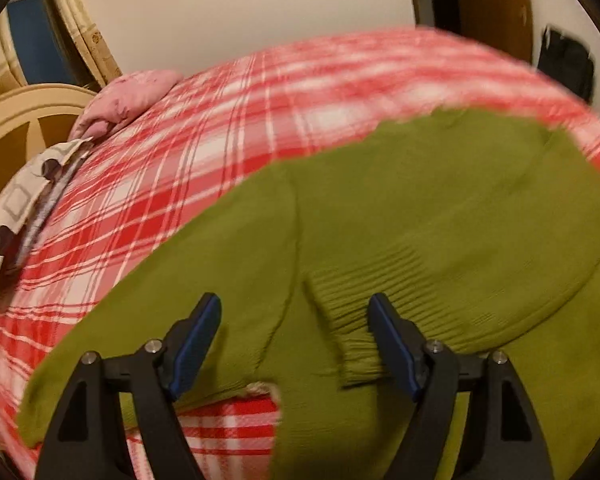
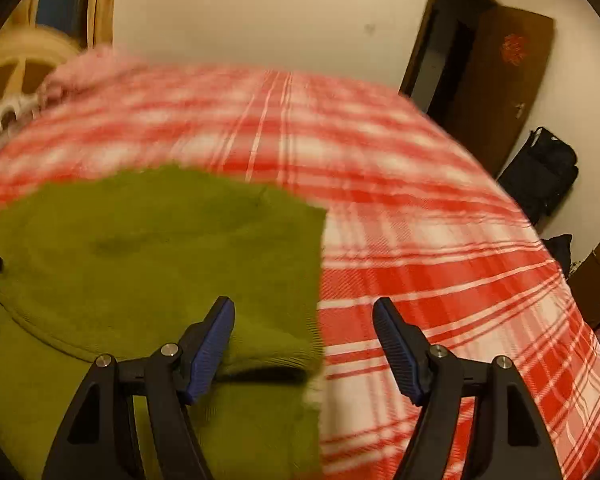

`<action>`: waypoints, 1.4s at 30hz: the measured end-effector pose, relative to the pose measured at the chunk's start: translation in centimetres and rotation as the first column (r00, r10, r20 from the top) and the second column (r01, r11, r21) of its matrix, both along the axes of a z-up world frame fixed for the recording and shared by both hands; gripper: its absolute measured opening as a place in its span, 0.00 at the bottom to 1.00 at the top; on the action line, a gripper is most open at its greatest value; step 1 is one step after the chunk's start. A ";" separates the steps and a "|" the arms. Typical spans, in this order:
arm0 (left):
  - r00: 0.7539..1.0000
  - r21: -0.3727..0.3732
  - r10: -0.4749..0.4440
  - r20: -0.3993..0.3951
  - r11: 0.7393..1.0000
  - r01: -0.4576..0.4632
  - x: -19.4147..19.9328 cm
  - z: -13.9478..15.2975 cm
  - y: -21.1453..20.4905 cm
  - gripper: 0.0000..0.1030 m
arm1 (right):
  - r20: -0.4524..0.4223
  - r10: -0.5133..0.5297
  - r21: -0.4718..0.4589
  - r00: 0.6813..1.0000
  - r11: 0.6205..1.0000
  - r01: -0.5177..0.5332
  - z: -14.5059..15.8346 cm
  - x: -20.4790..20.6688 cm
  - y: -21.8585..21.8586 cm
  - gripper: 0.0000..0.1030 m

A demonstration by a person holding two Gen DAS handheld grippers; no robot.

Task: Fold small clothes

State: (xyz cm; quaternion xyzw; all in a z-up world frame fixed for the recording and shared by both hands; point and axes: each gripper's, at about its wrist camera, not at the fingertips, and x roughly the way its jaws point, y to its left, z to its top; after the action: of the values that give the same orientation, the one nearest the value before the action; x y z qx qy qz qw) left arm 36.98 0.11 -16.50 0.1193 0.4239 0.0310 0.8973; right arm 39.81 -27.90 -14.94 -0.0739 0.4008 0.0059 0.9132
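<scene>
An olive green knit sweater (image 1: 400, 220) lies spread on a red and white plaid bed cover (image 1: 228, 128). A sleeve with a ribbed cuff (image 1: 352, 328) is folded across its body. My left gripper (image 1: 294, 312) is open above the cuff and holds nothing. In the right wrist view the sweater (image 2: 148, 248) fills the lower left, with its straight right edge on the plaid cover (image 2: 440, 260). My right gripper (image 2: 304, 316) is open above that edge, with a ribbed cuff (image 2: 268, 344) below its left finger. It holds nothing.
A pink pillow (image 1: 128, 96) and a patterned pillow (image 1: 20, 208) lie by the cream headboard (image 1: 24, 120) at the far left. A brown door (image 2: 500, 80) and a black bag (image 2: 540, 172) stand by the wall on the right.
</scene>
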 end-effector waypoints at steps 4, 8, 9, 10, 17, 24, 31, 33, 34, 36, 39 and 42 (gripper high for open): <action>1.000 -0.028 0.002 0.026 1.000 -0.001 -1.0 0.0 1.5 0.88 | -0.046 0.002 0.004 0.999 1.000 -0.002 -3.1 0.4 1.1 0.70; 0.999 -0.055 0.025 0.030 0.998 -0.024 -1.3 -0.3 2.6 0.94 | -0.045 0.005 -0.012 0.999 1.000 -0.005 -1.8 -0.2 1.9 0.70; 0.999 -0.065 0.028 0.030 0.998 -0.026 -1.3 -0.4 2.6 0.94 | -0.032 0.015 0.013 0.999 1.000 -0.015 -1.0 -0.3 2.2 0.70; 0.999 -0.068 0.030 0.031 0.997 -0.027 -1.3 -0.4 2.5 0.94 | -0.014 0.037 0.020 0.999 0.999 -0.037 -0.3 -0.4 3.0 0.70; 0.997 -0.076 0.056 0.061 0.996 -0.051 -2.0 0.1 2.9 0.95 | -0.030 0.221 0.021 0.975 0.975 -0.221 -0.7 0.1 11.7 0.70; 0.997 -0.106 0.048 0.066 0.993 -0.041 -3.0 0.1 3.5 0.97 | -0.063 0.258 0.011 0.964 0.966 -0.258 -2.5 -1.1 16.0 0.70; 0.996 -0.151 0.062 0.061 0.987 -0.052 -3.3 0.2 4.6 0.97 | -0.028 0.269 0.086 0.963 0.960 -0.265 -0.6 0.0 18.3 0.70; 0.996 -0.153 0.066 0.060 0.987 -0.057 -3.5 0.3 5.0 0.97 | -0.043 0.308 0.111 0.951 0.947 -0.301 -0.9 0.1 19.9 0.70; 0.996 -0.153 0.070 0.061 0.986 -0.060 -3.6 0.4 5.2 0.97 | -0.050 0.323 0.115 0.945 0.942 -0.316 -1.2 0.1 20.8 0.70; 0.994 -0.160 0.077 0.073 0.985 -0.064 -4.1 0.7 6.0 0.97 | -0.062 0.342 0.108 0.938 0.936 -0.334 -1.9 -0.3 22.4 0.70; 0.993 -0.150 0.090 0.079 0.986 -0.077 -4.9 1.2 7.2 0.97 | -0.039 0.384 0.111 0.922 0.919 -0.378 -2.5 -1.8 24.2 0.61; 0.988 -0.144 0.118 0.100 0.984 -0.103 -6.5 1.9 9.6 0.97 | -0.015 0.429 0.083 0.903 0.900 -0.427 -2.1 -2.9 25.3 0.58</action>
State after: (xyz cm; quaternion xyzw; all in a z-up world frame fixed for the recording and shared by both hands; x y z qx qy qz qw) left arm 30.51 9.68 -14.59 0.0314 0.3816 0.0578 0.9220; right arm 36.89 -2.55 -17.06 -0.1245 0.3890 0.2231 0.8851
